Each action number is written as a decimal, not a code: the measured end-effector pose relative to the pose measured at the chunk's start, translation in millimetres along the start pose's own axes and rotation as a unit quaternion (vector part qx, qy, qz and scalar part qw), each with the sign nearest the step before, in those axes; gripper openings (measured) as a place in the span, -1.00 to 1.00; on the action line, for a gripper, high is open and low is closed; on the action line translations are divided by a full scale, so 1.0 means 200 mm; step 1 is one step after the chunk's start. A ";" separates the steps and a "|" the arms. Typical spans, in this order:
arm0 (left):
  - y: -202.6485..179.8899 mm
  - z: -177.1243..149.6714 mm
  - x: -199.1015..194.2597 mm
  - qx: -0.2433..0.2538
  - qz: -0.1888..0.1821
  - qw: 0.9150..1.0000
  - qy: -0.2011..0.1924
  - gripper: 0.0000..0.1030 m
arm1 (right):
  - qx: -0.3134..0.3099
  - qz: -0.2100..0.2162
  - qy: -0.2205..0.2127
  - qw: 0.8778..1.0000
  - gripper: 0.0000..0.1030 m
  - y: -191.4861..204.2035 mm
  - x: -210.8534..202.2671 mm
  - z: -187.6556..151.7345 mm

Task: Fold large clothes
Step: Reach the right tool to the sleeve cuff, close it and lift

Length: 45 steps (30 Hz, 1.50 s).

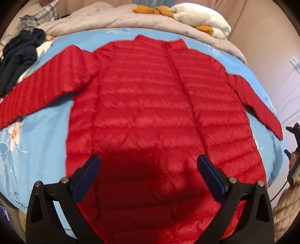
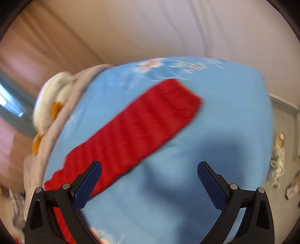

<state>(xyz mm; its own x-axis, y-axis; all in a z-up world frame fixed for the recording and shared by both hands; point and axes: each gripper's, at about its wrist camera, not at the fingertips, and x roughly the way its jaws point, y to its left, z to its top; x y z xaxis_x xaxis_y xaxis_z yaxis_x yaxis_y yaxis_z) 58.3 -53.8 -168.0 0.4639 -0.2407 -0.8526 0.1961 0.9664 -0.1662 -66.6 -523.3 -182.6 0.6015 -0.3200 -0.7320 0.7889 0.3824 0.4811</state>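
The red puffer jacket (image 1: 150, 105) lies flat and face-up on the blue bedsheet (image 1: 45, 142), zipper closed, collar toward the far side of the bed, both sleeves spread out to the sides, so nothing looks folded yet. The left tool (image 1: 149, 169) hovers over the hem end of the body, jaws spread wide and empty, its shadow on the fabric beneath. The right tool (image 2: 149, 173) is likewise released and grasping nothing, angled over the right sleeve (image 2: 135, 129), whose cuff end points off toward the bed's far corner; the view is motion-blurred, so how close it sits to the cloth is hard to call. The sensible opening looks like a sleeve fold: pinch near the cuff, catch both layers of the slippery quilted shell, and carry it across the chest without dragging the body askew. The padding is puffy and will likely spring back, so pressing the crease down should help. Room is decent on the right, open sheet all around that sleeve. The left is tighter, with dark clothes (image 1: 16, 56) heaped just beside the left sleeve (image 1: 37, 84). Beyond the collar, a grey quilt (image 1: 105, 20) and a white plush toy (image 1: 202, 17) line the bed's far edge.
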 end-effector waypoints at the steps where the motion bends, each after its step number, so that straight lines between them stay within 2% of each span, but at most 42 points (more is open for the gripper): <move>1: 0.00 -0.01 0.01 0.002 0.000 1.000 0.002 0.99 | 0.011 -0.005 -0.001 1.000 0.90 -0.04 0.01 0.01; 3: -0.01 -0.02 0.05 0.005 0.002 1.000 0.012 0.99 | 0.036 -0.014 0.001 0.999 0.88 -0.12 0.04 0.02; 9: 0.03 -0.03 0.11 -0.022 -0.004 0.999 0.033 0.98 | 0.064 0.021 -0.004 0.998 0.75 -0.18 0.11 0.06; 10: 0.03 -0.03 0.11 -0.024 -0.004 0.999 0.033 0.98 | 0.062 0.027 -0.006 0.998 0.71 -0.17 0.13 0.08; 12: 0.05 -0.03 0.12 -0.027 -0.004 0.999 0.033 0.98 | 0.064 0.044 -0.006 0.997 0.48 -0.15 0.18 0.12; 14: 0.05 -0.04 0.12 -0.030 -0.005 0.999 0.033 0.98 | 0.070 0.058 -0.007 0.996 0.43 -0.14 0.23 0.16; 19: 0.07 -0.02 0.09 -0.039 -0.009 0.999 0.023 0.97 | 0.045 0.032 -0.030 0.998 -0.25 -0.08 0.26 0.18; 20: 0.08 -0.02 0.08 -0.042 -0.009 0.999 0.019 0.97 | 0.038 0.028 -0.035 0.998 -0.57 -0.07 0.26 0.19; 21: 0.09 -0.01 0.06 -0.046 -0.010 0.999 0.015 0.97 | 0.033 0.029 -0.036 0.998 -0.72 -0.06 0.25 0.19; 23: 0.11 0.02 0.01 -0.052 -0.006 0.999 0.004 0.97 | 0.019 0.038 -0.045 0.998 -0.83 -0.03 0.22 0.20; 26: 0.17 0.07 -0.09 -0.068 0.004 0.997 -0.029 0.97 | -0.025 0.042 -0.075 0.996 -0.86 0.07 0.10 0.24; 30: 0.25 0.14 -0.22 -0.088 0.012 0.993 -0.071 0.97 | -0.099 0.061 -0.117 0.986 -0.87 0.31 -0.14 0.28; 34: 0.31 0.21 -0.32 -0.108 0.012 0.989 -0.100 0.97 | -0.168 0.100 -0.161 0.967 -0.88 0.62 -0.41 0.28; 37: 0.35 0.25 -0.38 -0.112 0.018 0.987 -0.113 0.97 | -0.210 0.135 -0.175 0.952 -0.88 0.82 -0.58 0.25; 41: 0.39 0.29 -0.47 -0.113 0.029 0.985 -0.131 0.98 | -0.269 0.175 -0.182 0.929 -0.88 1.13 -0.73 0.16; 45: 0.47 0.33 -0.55 -0.131 0.023 0.980 -0.147 0.98 | -0.321 0.207 -0.180 0.906 -0.89 1.38 -0.83 0.03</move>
<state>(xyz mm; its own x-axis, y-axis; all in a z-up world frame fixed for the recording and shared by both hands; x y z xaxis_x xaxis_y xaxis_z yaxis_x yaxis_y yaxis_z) 83.0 56.6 -57.0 0.7031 -0.1753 -0.6892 -0.0414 0.9574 -0.2858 52.3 -369.1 75.1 0.9226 -0.2519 -0.2921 0.3196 0.9232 0.2135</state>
